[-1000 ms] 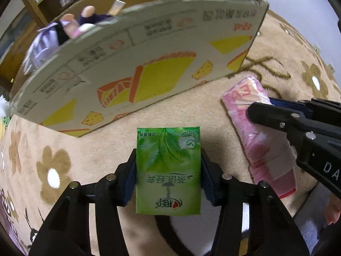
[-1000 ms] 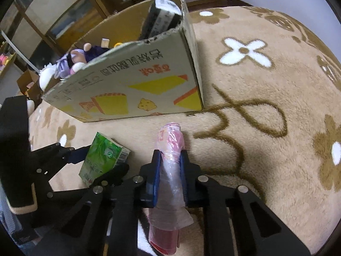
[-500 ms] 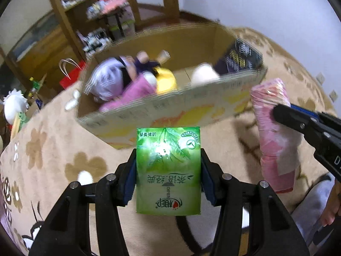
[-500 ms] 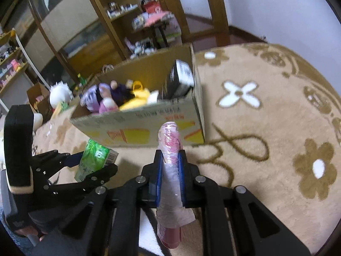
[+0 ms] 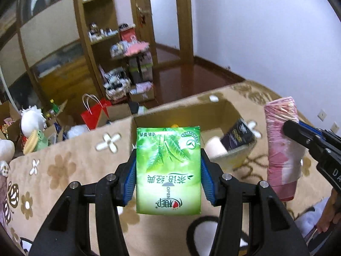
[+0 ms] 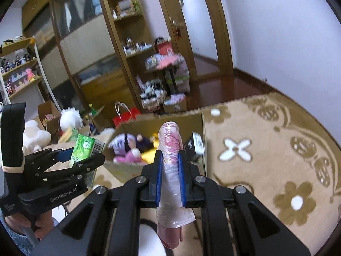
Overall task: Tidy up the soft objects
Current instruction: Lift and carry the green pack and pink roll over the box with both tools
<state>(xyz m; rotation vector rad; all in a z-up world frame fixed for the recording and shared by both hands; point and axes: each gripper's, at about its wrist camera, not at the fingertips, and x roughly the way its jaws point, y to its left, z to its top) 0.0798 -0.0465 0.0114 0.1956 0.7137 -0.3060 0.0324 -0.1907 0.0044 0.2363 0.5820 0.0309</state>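
My left gripper [image 5: 168, 170] is shut on a green tissue pack [image 5: 168, 170] and holds it in the air in front of an open cardboard box [image 5: 215, 108]. My right gripper [image 6: 170, 170] is shut on a pink plastic-wrapped tissue pack [image 6: 170, 170], also held up before the box [image 6: 191, 117]. The pink pack shows at the right of the left wrist view [image 5: 281, 149]; the green pack shows at the left of the right wrist view [image 6: 82, 151]. The box holds a purple-haired plush doll [image 6: 125, 147], something yellow and a dark packet [image 5: 236, 136].
The box stands on a beige flower-patterned carpet [image 6: 266, 153]. Behind it are wooden shelves [image 5: 96, 42], a red paper bag [image 5: 93, 115], white plush toys [image 5: 32, 119] and small cardboard boxes. A dark wooden floor and white wall lie at the far right.
Both grippers have risen and tilted up with their packs. The view now looks over the box into the room instead of at the box's side.
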